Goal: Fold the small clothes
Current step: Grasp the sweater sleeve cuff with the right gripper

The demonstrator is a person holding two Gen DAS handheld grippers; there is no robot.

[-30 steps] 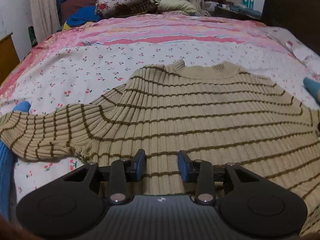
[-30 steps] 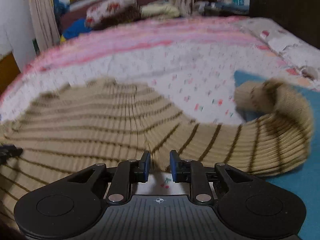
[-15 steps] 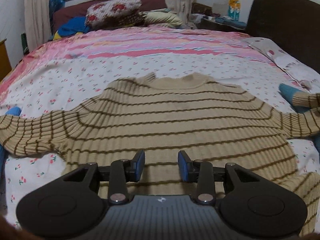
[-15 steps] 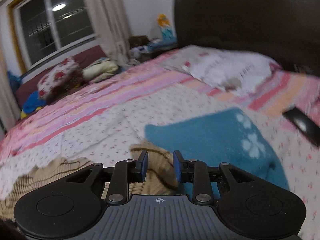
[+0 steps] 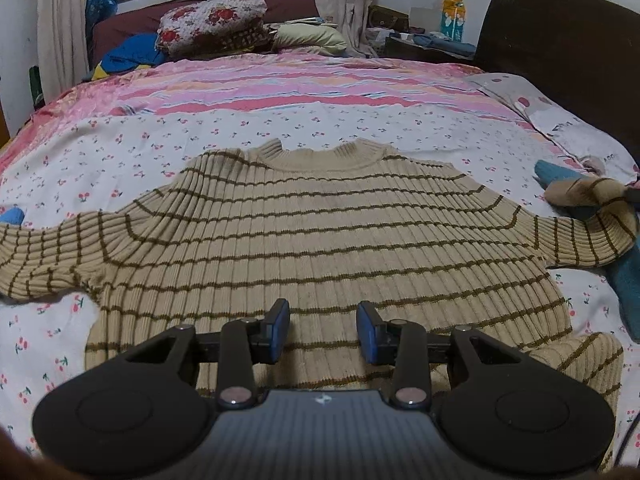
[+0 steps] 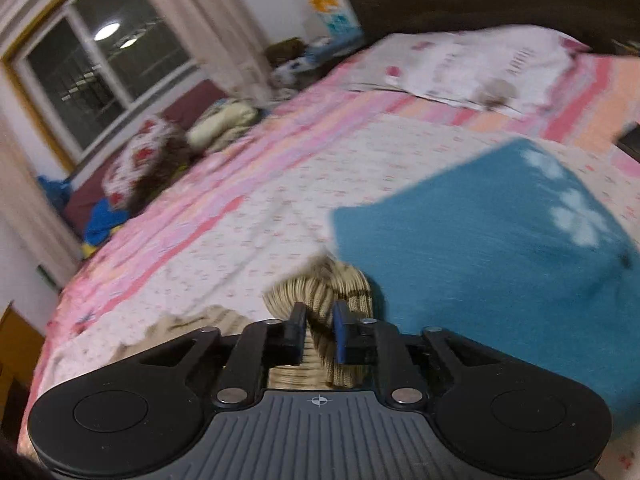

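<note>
ITEM: one striped sweater (image 5: pixel 320 240), tan rib knit with dark brown bands, the single garment in work. It lies front-down or front-up (cannot tell which) flat on the bed (image 5: pixel 280 128), collar toward the far pillows, hem nearest the left gripper (image 5: pixel 323 332).

CHANGE: a second ago the right gripper (image 6: pixel 318 330) hovered over the sweater's body with nothing between its fingers; half a second ago it had swung out to the sleeve end. It now has the right sleeve cuff (image 6: pixel 320 292) pinched between nearly closed fingers, the knit bunched in the gap. In the left wrist view that cuff (image 5: pixel 588 196) is lifted and curled back at the sweater's right edge. Judged meaning: the first fold, sleeve across body, is about to begin; no fold is made yet.

LEFT GRIPPER: wide apart, holding nothing, poised just above the sweater's hem at centre. It has kept this station throughout the last second.

COUNT:
- Sweater: 1; sleeves: 2, left one (image 5: pixel 44 256) spread flat beyond the sweater's left side.
- Blue towel (image 6: pixel 480 248) with white paw print: 1, just right of the sweater, under the held cuff.
- Grippers: 2.
- Pillows beyond the sweater's collar: 2 distinct, one floral (image 5: pixel 212 16), one pale green (image 5: pixel 308 36).
</note>
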